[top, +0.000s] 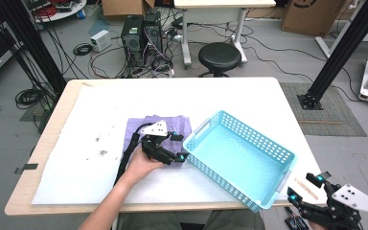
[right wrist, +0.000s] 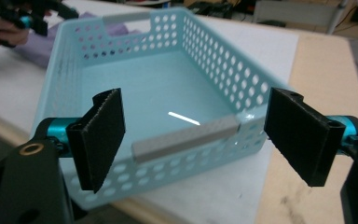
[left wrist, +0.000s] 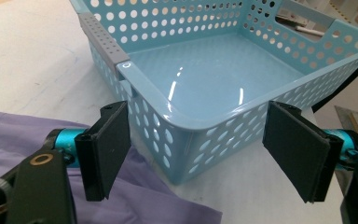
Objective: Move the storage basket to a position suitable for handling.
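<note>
- High view: the light blue basket (top: pixel 242 158) is sitting slanted on the white table (top: pixel 100 103), its near corner jutting past the table's front edge, and nothing is lying inside it. The purple cloth (top: pixel 141 128) is lying flat just beside the basket's left end, probably so it can be lifted straight in. The left gripper (top: pixel 178 146) is hovering over the cloth's right edge, with the person's left hand (top: pixel 141 166) coming in from below and angling toward the basket. The right gripper (top: pixel 304 188) is waiting low off the table's front right corner, near the basket's overhanging end.
- Left gripper view: the left gripper (left wrist: pixel 196 154) is spreading its jaws wide, gripping nothing, and is framing the basket's (left wrist: pixel 205 79) near corner. The purple cloth (left wrist: pixel 158 205) is lying beneath the left jaw, so I judge this gripper is poised to take either one.
- Right gripper view: the right gripper (right wrist: pixel 193 140) is also holding its jaws wide apart and empty, aiming at the basket's (right wrist: pixel 135 93) grey handle (right wrist: pixel 184 138), seemingly to steady or shift it. The left gripper (right wrist: pixel 23 16) is showing beyond the far rim.
</note>
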`<state>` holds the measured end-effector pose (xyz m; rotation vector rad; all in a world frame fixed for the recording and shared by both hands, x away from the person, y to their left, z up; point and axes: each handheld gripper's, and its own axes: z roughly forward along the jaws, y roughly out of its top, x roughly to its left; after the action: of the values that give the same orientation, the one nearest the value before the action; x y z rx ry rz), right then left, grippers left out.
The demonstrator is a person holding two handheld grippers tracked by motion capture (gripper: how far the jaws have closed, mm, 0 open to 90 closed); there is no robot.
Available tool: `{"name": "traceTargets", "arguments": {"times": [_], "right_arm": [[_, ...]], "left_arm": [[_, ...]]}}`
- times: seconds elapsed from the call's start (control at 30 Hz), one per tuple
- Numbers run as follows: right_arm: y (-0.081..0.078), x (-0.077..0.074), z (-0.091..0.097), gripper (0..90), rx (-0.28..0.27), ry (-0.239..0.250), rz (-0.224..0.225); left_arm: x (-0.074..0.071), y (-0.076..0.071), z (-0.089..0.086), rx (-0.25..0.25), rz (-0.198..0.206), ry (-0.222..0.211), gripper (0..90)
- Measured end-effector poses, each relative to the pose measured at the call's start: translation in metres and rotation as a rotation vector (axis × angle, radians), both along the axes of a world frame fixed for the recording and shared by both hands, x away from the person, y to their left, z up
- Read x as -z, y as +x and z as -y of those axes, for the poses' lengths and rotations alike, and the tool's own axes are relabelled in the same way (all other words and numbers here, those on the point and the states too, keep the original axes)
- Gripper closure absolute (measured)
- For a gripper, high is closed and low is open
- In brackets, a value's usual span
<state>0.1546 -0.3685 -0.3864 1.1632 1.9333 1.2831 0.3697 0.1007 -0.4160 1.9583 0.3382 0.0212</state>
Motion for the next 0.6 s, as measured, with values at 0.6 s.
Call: {"name": "traceTargets", "arguments": {"times": [0.6], "right_arm": [[0.018, 0.042, -0.011, 25.0, -0.173, -0.040, -0.163]], "left_arm": [[0.013, 0.004, 0.019, 0.027, -0.014, 0.042, 23.8]]}}
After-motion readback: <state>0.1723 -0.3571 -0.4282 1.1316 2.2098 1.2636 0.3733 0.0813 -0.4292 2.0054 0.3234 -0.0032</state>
